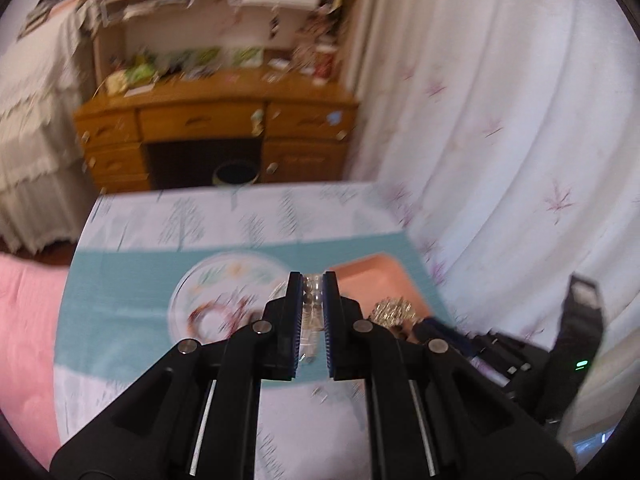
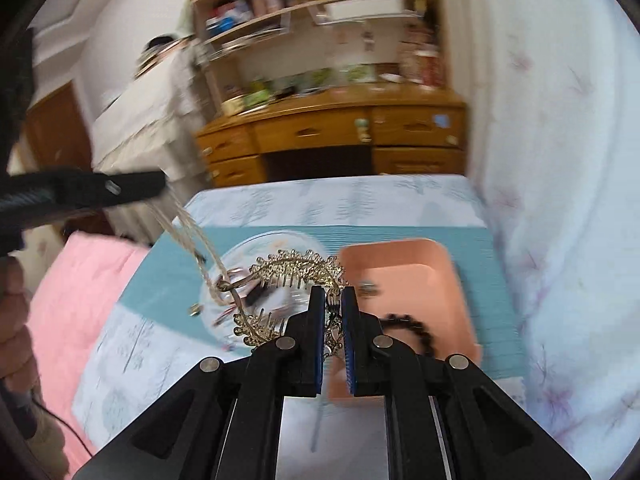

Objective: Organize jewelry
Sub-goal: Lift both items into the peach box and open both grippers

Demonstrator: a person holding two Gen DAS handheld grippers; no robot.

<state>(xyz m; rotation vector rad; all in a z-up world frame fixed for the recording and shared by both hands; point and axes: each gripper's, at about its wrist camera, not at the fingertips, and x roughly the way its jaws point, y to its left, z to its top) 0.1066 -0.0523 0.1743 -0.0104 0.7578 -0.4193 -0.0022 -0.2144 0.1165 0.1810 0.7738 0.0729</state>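
The left gripper (image 1: 311, 312) is clamped on a strand of clear and dark beads (image 1: 310, 294), which runs between its blue-edged pads; in the right wrist view this same gripper (image 2: 160, 184) enters from the left edge, and a pale twisted cord (image 2: 192, 236) hangs from its tip down to the clear round glass dish with a floral print (image 1: 184, 296). The right gripper (image 2: 333, 312) is clamped on a gold filigree comb-style hair ornament (image 2: 288, 268), gripping it at one end, so that the ornament arcs out to the left of the jaws above the glass dish (image 2: 280, 240). In the left wrist view the ornament (image 1: 390, 310) appears as a gold cluster just right of the left gripper. A salmon-pink rectangular plastic tray (image 2: 420, 272) sits just to the right of the dish on a teal placemat (image 2: 492, 248), and a black beaded bracelet (image 2: 416, 328) lies inside the tray near its front wall. The placemat lies on a table covered with a white cloth printed with pale trees (image 1: 240, 208). A pink quilted cover (image 2: 80, 280) lies to the left of the table, a white floral curtain (image 1: 500, 120) hangs on the right, and a wooden desk with drawers and shelves (image 1: 216, 120) stands behind. Both views are blurred, and finer details in the dish cannot be resolved.
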